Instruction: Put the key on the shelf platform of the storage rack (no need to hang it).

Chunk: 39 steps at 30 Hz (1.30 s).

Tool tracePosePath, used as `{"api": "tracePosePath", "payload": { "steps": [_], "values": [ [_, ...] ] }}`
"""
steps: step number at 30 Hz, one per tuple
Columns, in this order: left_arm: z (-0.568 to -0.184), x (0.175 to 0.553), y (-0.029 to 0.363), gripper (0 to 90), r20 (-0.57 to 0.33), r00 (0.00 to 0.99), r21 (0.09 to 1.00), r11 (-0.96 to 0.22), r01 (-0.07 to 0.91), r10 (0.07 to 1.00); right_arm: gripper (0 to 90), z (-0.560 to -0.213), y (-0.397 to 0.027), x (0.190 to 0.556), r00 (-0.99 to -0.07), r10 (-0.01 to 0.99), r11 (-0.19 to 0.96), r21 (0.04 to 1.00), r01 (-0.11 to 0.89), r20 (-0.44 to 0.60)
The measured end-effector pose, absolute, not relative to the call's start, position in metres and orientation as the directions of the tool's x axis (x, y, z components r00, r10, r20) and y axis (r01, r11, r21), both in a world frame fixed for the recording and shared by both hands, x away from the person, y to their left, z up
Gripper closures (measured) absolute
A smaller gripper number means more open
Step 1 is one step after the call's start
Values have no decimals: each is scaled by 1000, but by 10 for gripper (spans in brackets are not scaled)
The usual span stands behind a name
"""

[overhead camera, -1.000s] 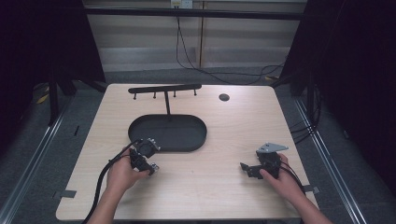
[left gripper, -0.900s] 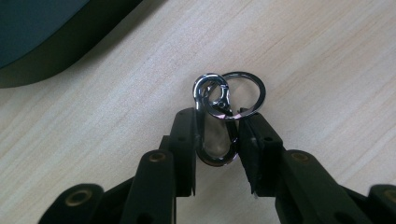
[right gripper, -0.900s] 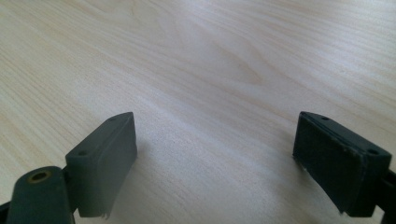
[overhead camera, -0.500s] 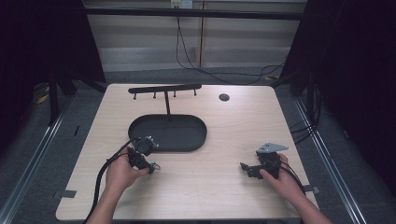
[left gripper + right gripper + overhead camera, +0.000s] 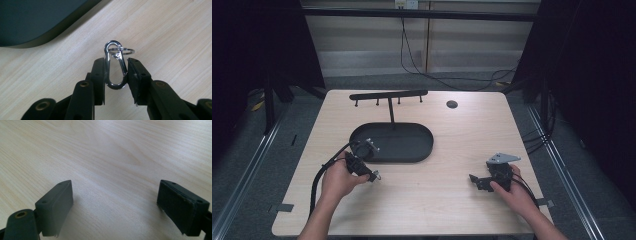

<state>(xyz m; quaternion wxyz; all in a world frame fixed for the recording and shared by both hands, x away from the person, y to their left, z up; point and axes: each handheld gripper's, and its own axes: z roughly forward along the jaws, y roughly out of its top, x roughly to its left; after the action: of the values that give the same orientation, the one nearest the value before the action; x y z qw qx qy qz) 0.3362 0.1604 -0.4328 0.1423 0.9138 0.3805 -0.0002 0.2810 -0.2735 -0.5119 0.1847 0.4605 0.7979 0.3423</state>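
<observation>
A silver snap clip (image 5: 115,72) with a small key ring (image 5: 122,51) at its tip is pinched between the jaws of my left gripper (image 5: 115,62), which is shut on it. In the high view this left gripper (image 5: 373,175) is close over the wood just in front of the black oval tray (image 5: 412,150), and the clip (image 5: 376,175) glints at its tip. My right gripper (image 5: 473,179) rests at the table's front right, pointing left. Its jaws stand wide open over bare wood, right gripper (image 5: 115,202) holding nothing.
A black hook rack (image 5: 388,95) on a thin post rises from the tray's far end. A small dark round hole or cap (image 5: 452,104) lies near the table's far edge. Cables trail from both grippers toward the front edge.
My left gripper has shifted slightly to the left and toward the tray, still holding the clip. The right gripper has stayed in place.
</observation>
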Motion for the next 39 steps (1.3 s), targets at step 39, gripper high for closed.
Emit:
{"api": "tracePosePath", "payload": {
  "steps": [39],
  "values": [
    [-394,356,152,681,-144,688,322,-624,712,711,129,-512,-273,281,-508,861,342,717,608,21]
  ]
}}
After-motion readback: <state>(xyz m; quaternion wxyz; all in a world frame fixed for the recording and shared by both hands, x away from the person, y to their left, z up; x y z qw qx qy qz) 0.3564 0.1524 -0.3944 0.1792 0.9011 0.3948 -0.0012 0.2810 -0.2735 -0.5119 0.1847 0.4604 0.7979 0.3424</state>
